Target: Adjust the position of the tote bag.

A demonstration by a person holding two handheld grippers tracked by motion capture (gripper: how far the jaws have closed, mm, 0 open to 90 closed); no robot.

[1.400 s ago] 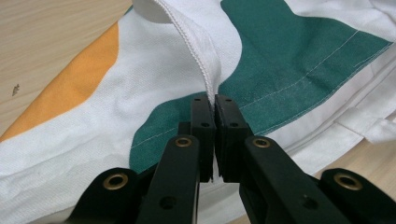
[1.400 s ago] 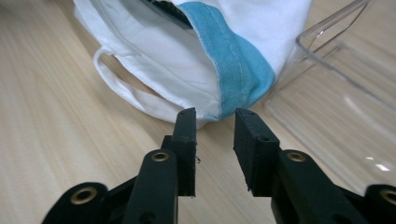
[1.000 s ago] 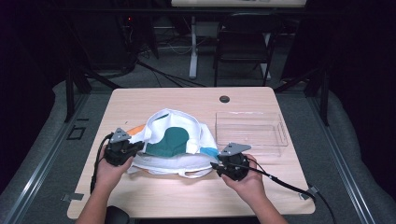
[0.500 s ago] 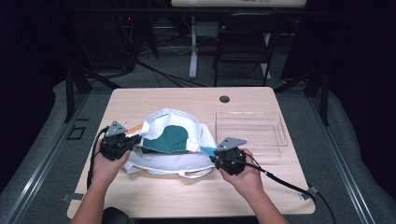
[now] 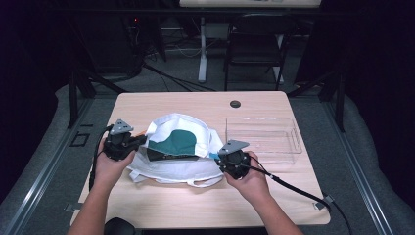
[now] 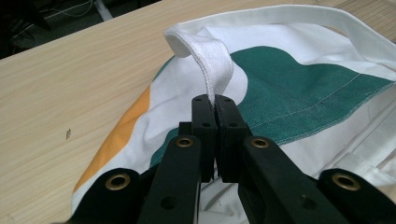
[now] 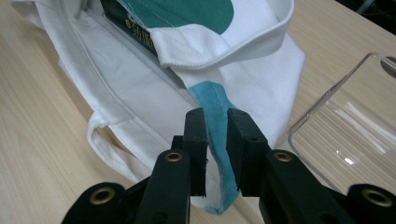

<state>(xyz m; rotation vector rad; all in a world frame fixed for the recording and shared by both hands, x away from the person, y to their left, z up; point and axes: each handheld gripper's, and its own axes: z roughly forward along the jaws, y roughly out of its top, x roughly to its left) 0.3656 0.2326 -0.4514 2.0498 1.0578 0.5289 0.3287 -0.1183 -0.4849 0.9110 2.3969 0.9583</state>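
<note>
A white tote bag [image 5: 176, 166] with green, orange and blue patches lies mid-table, its mouth toward the person. Inside it is a dark flat item [image 5: 164, 155] with gold lettering [image 7: 137, 35]. At the bag's left edge, my left gripper [image 5: 139, 141] is shut on a white strap of the bag [image 6: 212, 65]. My right gripper [image 5: 219, 157] is at the bag's right edge. Its jaws stand a little apart, closed on a blue strip of the bag's rim [image 7: 215, 112]. The bag's rim [image 7: 224, 56] curls up just beyond them.
A clear plastic tray [image 5: 264, 139] stands on the table right of the bag, close to my right gripper [image 7: 216, 126]. A round cable hole [image 5: 235, 104] sits near the table's far edge. A chair [image 5: 254, 44] and cables are on the floor beyond.
The bag's mouth was held wide open a second ago. Its upper panel has since dropped over the opening, and the bag lies flatter. Both grippers have stayed at its two sides.
</note>
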